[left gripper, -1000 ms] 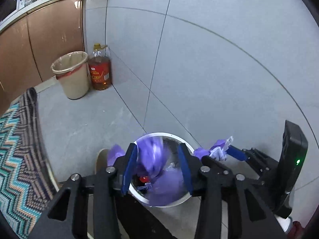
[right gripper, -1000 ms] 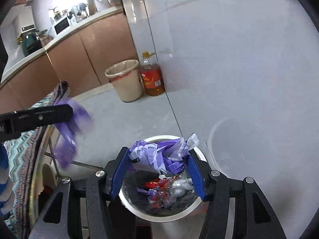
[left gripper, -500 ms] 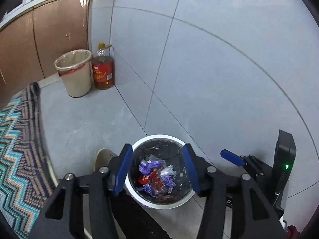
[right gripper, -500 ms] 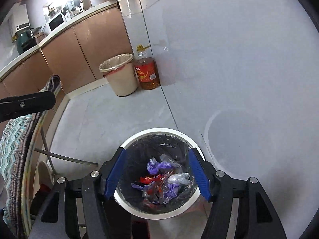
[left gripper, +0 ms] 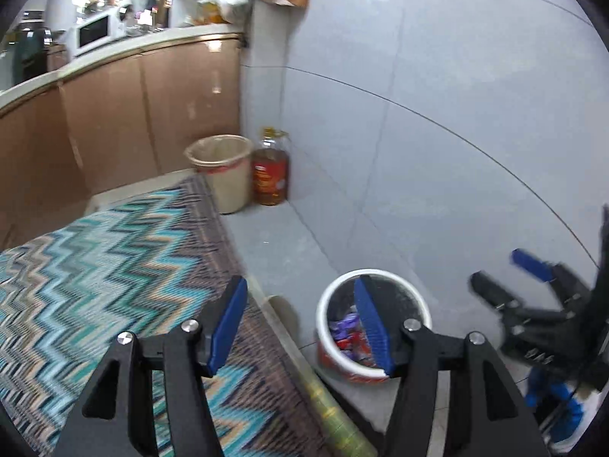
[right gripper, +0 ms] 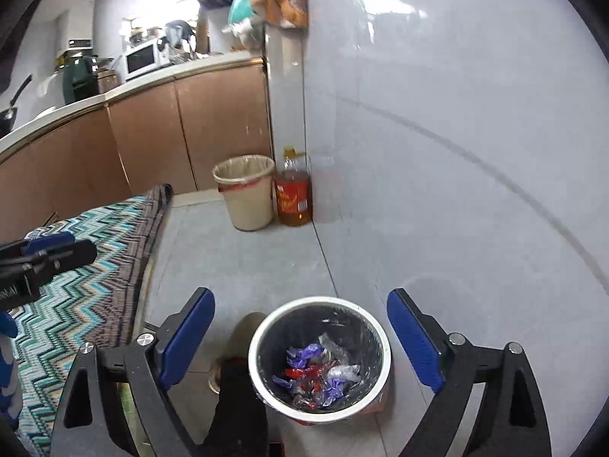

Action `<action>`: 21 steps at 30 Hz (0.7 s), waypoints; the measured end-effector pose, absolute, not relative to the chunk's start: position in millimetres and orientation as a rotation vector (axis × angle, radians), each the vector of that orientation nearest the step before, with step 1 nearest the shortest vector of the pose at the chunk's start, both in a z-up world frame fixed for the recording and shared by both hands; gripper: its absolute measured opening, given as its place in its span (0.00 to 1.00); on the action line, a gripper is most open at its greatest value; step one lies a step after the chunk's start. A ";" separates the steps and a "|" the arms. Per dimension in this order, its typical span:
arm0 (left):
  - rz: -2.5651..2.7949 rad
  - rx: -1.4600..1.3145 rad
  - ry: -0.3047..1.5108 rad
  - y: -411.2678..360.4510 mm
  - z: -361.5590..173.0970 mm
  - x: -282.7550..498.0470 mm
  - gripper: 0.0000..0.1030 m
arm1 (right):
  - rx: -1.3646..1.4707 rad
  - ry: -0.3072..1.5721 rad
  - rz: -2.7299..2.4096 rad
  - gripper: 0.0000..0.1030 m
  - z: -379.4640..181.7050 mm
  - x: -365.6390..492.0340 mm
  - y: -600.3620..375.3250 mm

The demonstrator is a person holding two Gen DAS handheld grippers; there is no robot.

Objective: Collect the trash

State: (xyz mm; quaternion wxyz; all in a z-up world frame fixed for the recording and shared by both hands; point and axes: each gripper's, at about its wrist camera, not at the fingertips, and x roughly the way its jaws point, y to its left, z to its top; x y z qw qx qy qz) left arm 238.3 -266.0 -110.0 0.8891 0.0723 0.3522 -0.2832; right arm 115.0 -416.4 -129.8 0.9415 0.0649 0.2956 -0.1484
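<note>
A white-rimmed waste bin with a dark liner stands on the floor by the tiled wall. Purple, red and clear wrappers lie inside it. My right gripper hovers above the bin, its jaws opening wide with nothing between them. My left gripper hangs over the edge of the zigzag cloth, left of the bin. Its jaws are opening too and hold nothing. Each gripper shows in the other's view: the right gripper at the far right, the left gripper at the far left.
A table with a teal zigzag cloth fills the left side. A beige bin and an oil bottle stand in the corner by brown cabinets. A slipper and a dark trouser leg are beside the bin.
The purple wrappers left both grippers and now lie in the bin. Both grippers rose and pulled back; the left one swung left over the cloth. The right jaws spread much wider.
</note>
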 end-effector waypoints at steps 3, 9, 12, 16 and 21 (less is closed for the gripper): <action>-0.541 0.139 0.703 -231.4 -101.4 224.5 0.55 | 0.102 0.580 -0.293 0.94 -114.6 104.9 -394.7; -0.448 0.101 0.625 -169.1 -76.7 196.2 0.55 | -0.008 0.504 -0.264 0.99 -81.2 81.0 -337.4; -0.403 0.093 0.574 -141.0 -65.2 178.6 0.67 | -0.042 0.466 -0.233 1.00 -67.5 71.7 -309.1; -0.355 0.082 0.516 -110.4 -52.2 155.6 0.69 | -0.083 0.421 -0.201 1.00 -54.1 58.5 -276.3; -0.286 0.064 0.458 -68.3 -39.3 125.7 0.72 | -0.116 0.388 -0.159 1.00 -43.7 43.3 -241.7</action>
